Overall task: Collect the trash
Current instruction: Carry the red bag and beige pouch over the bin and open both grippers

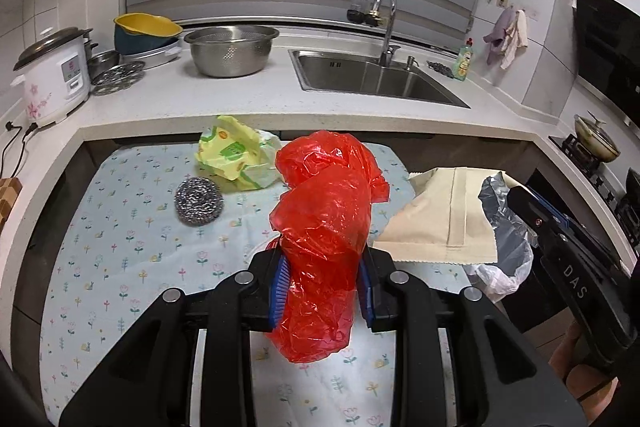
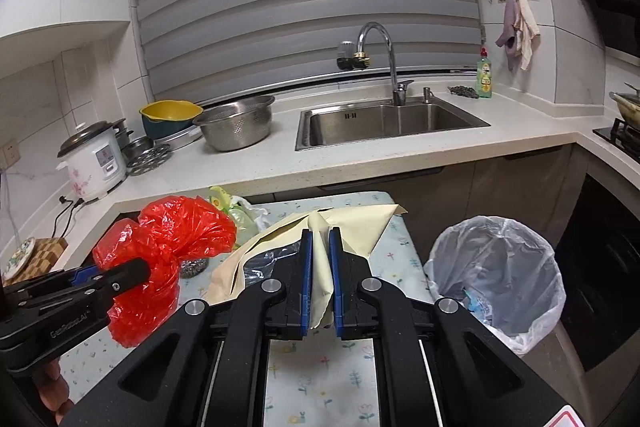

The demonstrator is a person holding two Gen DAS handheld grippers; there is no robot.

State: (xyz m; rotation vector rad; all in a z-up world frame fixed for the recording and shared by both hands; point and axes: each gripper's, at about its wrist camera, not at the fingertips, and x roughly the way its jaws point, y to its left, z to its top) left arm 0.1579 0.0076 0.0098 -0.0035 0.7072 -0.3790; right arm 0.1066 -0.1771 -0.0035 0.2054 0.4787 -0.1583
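A crumpled red plastic bag (image 1: 324, 211) hangs above the floral tablecloth (image 1: 120, 247), and my left gripper (image 1: 323, 255) is shut on it. From the right wrist view the same red bag (image 2: 180, 227) and left gripper (image 2: 132, 271) show at the left. My right gripper (image 2: 320, 233) is shut on a cream paper wrapper (image 2: 352, 223), which lifts off the table; that wrapper (image 1: 440, 215) lies right of the red bag. A bin with a white liner (image 2: 496, 267) stands right of the table. A yellow-green wrapper (image 1: 236, 155) and a steel scourer (image 1: 199, 201) lie on the cloth.
Behind the table runs a white counter with a sink (image 1: 376, 75), a steel colander bowl (image 1: 231, 49) and a rice cooker (image 1: 52, 75). A stove with a pan (image 1: 596, 143) is at the far right. The bin holds some trash (image 2: 476, 303).
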